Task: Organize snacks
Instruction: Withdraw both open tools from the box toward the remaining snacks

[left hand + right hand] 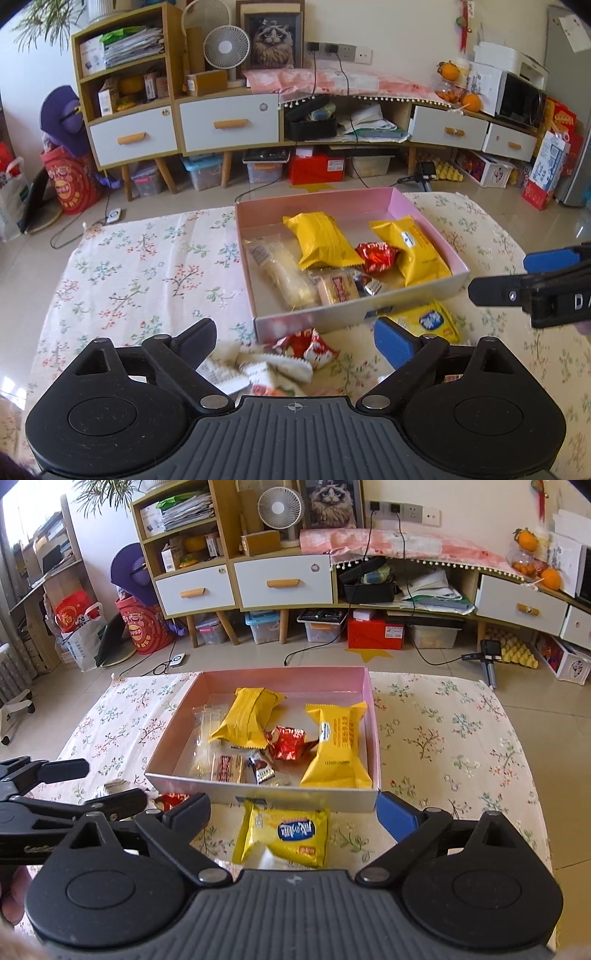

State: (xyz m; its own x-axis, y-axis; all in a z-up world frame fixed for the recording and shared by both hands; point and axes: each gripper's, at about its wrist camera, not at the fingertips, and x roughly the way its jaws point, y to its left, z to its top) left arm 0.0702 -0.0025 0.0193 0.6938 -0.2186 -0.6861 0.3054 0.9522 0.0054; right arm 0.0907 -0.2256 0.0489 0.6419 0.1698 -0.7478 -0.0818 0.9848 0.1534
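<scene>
A pink box (314, 205) (258, 675) sits on the floral tablecloth and holds two yellow packets (323, 240) (338, 753), a red wrapped candy (376, 256) (288, 742), a clear pale packet (280, 273) and small sweets. In front of the box lie a yellow and blue packet (286, 836) (430, 319), a red and white packet (310, 347) and a white packet (273, 365). My left gripper (295, 339) is open above the red and white packets, holding nothing. My right gripper (295, 812) is open over the yellow and blue packet, not touching it.
The floral tablecloth (140, 269) (454, 746) spreads wide on both sides of the box. Beyond the table's far edge are a tiled floor, low cabinets (229, 123) with drawers, storage bins and cables. The right gripper's fingers (495, 291) reach in from the right in the left wrist view.
</scene>
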